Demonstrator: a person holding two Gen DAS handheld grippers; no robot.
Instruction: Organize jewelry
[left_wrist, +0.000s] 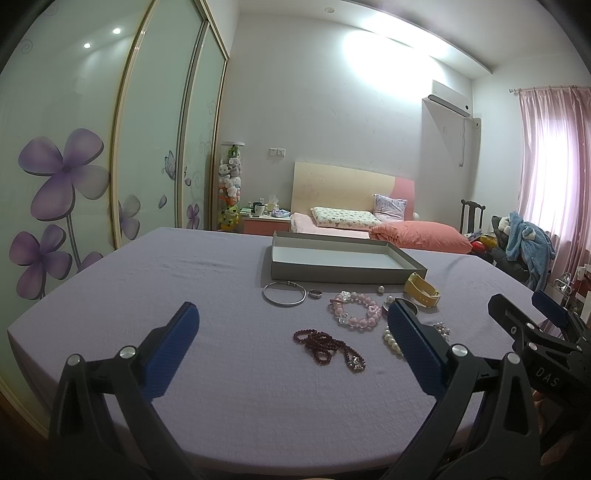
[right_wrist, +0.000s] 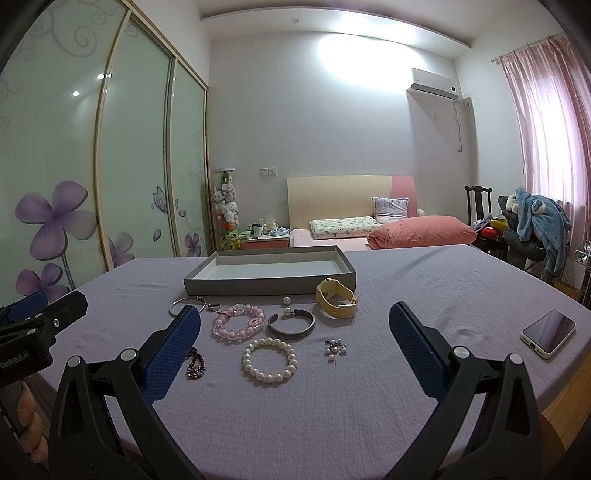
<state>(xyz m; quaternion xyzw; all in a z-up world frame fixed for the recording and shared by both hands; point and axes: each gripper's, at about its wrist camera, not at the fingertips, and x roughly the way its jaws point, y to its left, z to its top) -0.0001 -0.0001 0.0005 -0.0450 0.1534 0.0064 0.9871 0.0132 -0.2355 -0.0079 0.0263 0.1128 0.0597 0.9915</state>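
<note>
The left gripper (left_wrist: 291, 347) and right gripper (right_wrist: 295, 347) both gape wide, holding nothing; the jewelry lies beside the gray box (right_wrist: 266, 282).

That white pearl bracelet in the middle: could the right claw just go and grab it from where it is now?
Probably yes. The right claw is open, and the pearl bracelet lies flat on the purple cloth directly ahead between its fingers, with nothing lying over it.

We note a phone (right_wrist: 549, 333) lying flat on the lilac tablecloth (right_wrist: 424, 280) at 3 o'clock. Bed (right_wrist: 373, 230) at 12, wardrobe doors (right_wrist: 129, 147) at 10, pink curtain (right_wrist: 546, 122) at 2.
</note>
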